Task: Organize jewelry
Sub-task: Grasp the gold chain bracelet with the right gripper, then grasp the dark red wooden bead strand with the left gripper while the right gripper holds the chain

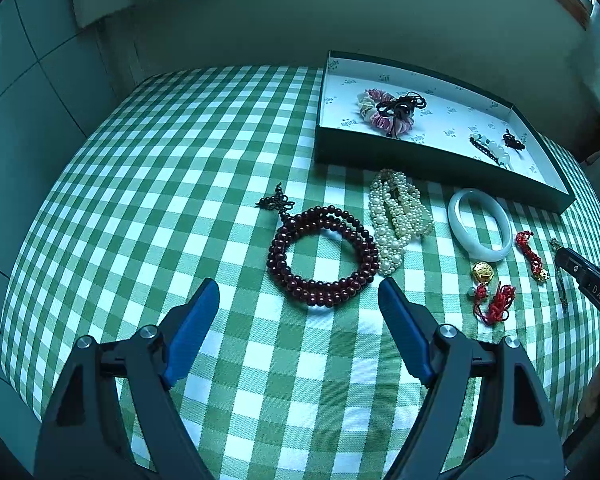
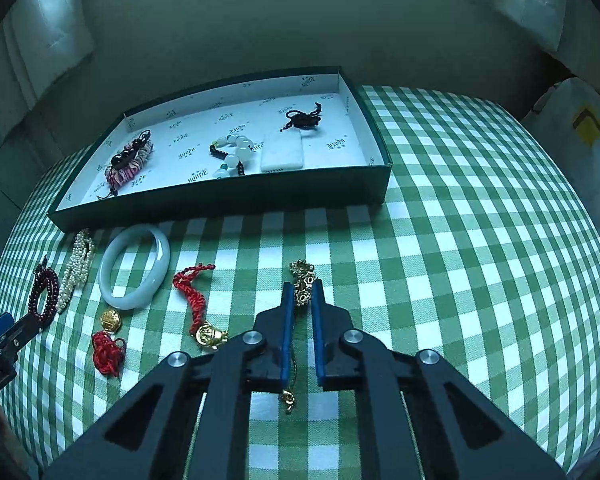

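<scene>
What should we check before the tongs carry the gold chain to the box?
1. Right tongs closed on the gold chain bracelet: ok.
2. Chain lifted clear of the checked tablecloth: cannot tell.
3. Free space in the green box, near its right end: ok.
4. Left tongs open, holding nothing: ok.
5. White bangle and red braided cord off to the side of the straight way to the box: ok.
</scene>
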